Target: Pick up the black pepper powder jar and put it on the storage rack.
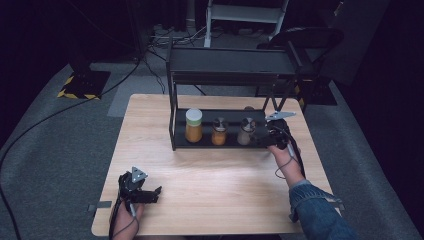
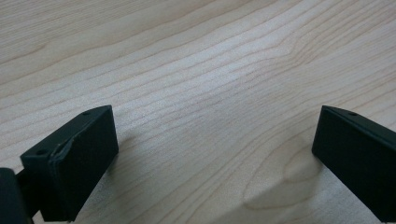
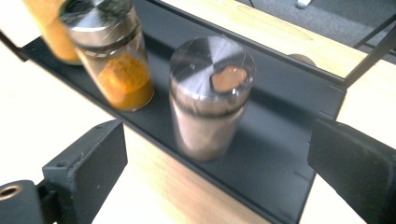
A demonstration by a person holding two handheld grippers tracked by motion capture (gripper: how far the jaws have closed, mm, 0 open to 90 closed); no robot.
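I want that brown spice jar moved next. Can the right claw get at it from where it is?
Probably yes: the right claw stands open just before the brown jar, nothing between them.

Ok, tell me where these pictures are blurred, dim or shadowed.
High view: dark surroundings, lit table. Right gripper view: motion blur smears the brown spice jar and orange spice jar. Left gripper view: sharp wood grain, soft shadows beside the left gripper fingers.

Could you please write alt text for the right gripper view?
A steel-capped spice jar stands on a black rack shelf, beyond the open right gripper. An orange spice jar stands beside it.
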